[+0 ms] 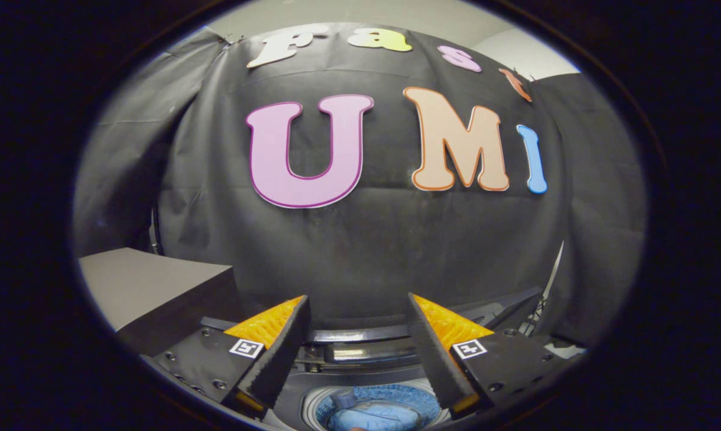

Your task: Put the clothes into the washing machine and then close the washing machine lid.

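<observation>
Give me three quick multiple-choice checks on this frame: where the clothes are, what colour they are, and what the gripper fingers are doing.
1. Where is the clothing?
A. In the washing machine drum
B. On the grey block
C. Between the fingers

2. What colour is it?
A. Red
B. Blue
C. White

3. How is the gripper?
A. Shut on the clothing
B. Shut on the lid
C. Open, holding nothing

Answers:
1. A: the cloth lies inside the round drum of the washing machine, below the fingers.
2. B: the fabric in the drum is blue.
3. C: the fingers stand wide apart with only a gap between them.
</observation>
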Demonstrator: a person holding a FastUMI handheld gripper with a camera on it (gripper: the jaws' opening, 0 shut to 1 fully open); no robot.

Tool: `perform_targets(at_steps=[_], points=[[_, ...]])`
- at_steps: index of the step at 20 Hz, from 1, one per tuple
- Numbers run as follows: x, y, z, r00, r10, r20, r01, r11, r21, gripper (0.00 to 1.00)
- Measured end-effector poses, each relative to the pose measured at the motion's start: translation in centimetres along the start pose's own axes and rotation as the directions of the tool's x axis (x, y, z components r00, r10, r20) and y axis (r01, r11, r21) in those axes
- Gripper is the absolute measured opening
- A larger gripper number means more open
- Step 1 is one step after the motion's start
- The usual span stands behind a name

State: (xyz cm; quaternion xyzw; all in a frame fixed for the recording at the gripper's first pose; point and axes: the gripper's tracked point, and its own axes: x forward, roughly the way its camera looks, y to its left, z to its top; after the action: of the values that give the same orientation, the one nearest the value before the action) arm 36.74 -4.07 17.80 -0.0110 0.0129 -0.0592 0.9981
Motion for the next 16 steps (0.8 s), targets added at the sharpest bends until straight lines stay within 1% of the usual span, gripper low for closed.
perform_targets(at_steps=[9,11,12,13,16], points=[[-1.8,-0.2,-1.2,1.0,-0.02,-0.012,0.02,1.0,-0.002,0.98],[-2.2,-0.2,-2.6,0.999,-0.022,-0.049,0.022,1.0,-0.017,0.98],[-2.4,0.4,-3.7,0.996,0.006,-0.084,-0.007,1.0,-0.008,0.98],[-2.7,0.8,-4.6,0.994,0.018,-0.108,-0.02,1.0,-0.014,0.98],[-4.1,1.0,-5.9,0.991,0.013,-0.13,-0.021,0.998,-0.061,0.97]])
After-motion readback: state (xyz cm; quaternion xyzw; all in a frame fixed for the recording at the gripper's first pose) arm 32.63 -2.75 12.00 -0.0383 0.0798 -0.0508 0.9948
